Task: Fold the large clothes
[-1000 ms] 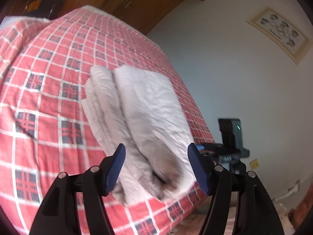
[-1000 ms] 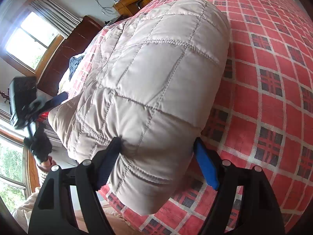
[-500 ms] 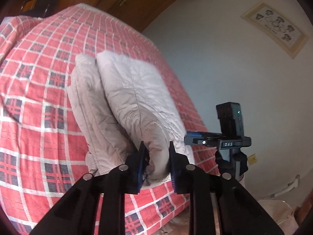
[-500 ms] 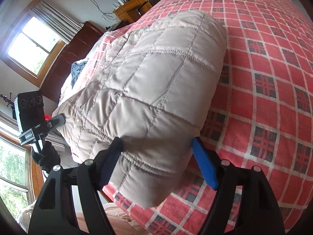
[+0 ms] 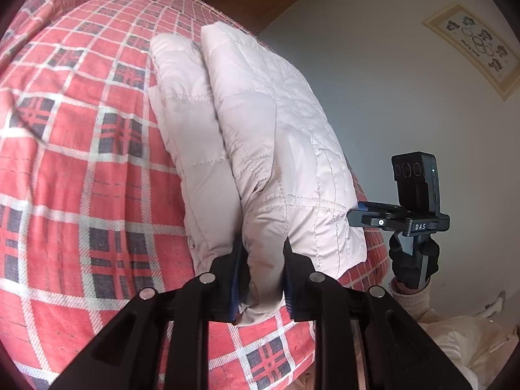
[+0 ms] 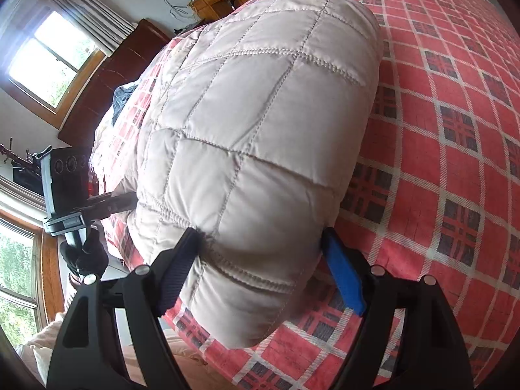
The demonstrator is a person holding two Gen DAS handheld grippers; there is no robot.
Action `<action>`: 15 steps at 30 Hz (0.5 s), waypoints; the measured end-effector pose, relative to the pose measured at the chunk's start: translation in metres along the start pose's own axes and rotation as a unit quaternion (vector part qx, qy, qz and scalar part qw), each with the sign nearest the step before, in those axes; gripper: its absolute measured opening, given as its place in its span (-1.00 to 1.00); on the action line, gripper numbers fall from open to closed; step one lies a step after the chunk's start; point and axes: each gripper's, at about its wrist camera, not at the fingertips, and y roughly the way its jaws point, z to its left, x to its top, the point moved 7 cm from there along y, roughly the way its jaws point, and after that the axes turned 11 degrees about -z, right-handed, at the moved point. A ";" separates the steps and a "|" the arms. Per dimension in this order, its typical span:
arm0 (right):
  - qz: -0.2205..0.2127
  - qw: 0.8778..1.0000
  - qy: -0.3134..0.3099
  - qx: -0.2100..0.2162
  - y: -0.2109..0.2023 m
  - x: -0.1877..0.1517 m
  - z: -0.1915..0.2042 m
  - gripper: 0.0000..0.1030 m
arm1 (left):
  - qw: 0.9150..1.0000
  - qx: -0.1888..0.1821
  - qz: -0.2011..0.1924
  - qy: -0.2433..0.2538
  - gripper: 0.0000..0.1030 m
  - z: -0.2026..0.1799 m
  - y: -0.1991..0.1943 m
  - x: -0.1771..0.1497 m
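Left wrist view: left claw [image 5: 261, 273] pinching the near end of a folded fold of the pale quilted jacket [image 5: 260, 136], fabric bunched between its fingers. Jacket lies folded in thick layers on the bed [image 5: 81, 162], near its edge, on a red plaid cover. Right wrist view: right claw [image 6: 260, 269] spread wide, its fingers on either side of the jacket's near corner; grip not pressed in. Gloved hand [image 6: 83, 256] visible beyond the bed's edge.
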 end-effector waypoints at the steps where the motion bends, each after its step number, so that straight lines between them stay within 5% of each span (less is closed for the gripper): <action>1: 0.000 1.000 0.001 0.001 -0.001 0.000 0.002 0.50 | 1.000 0.003 0.003 0.008 -0.51 -0.003 -0.001 0.000; 5: -0.003 1.000 0.008 0.011 -0.004 0.000 0.000 0.50 | 1.000 0.003 0.006 0.009 -0.13 -0.018 -0.013 0.010; 8: -0.005 1.000 0.002 0.010 -0.009 0.002 -0.004 0.50 | 0.999 0.019 -0.029 0.025 0.28 -0.023 -0.033 0.032; 15: -0.005 1.000 0.001 0.008 -0.009 0.003 0.000 0.50 | 0.998 0.050 -0.039 0.029 0.29 -0.007 -0.008 0.096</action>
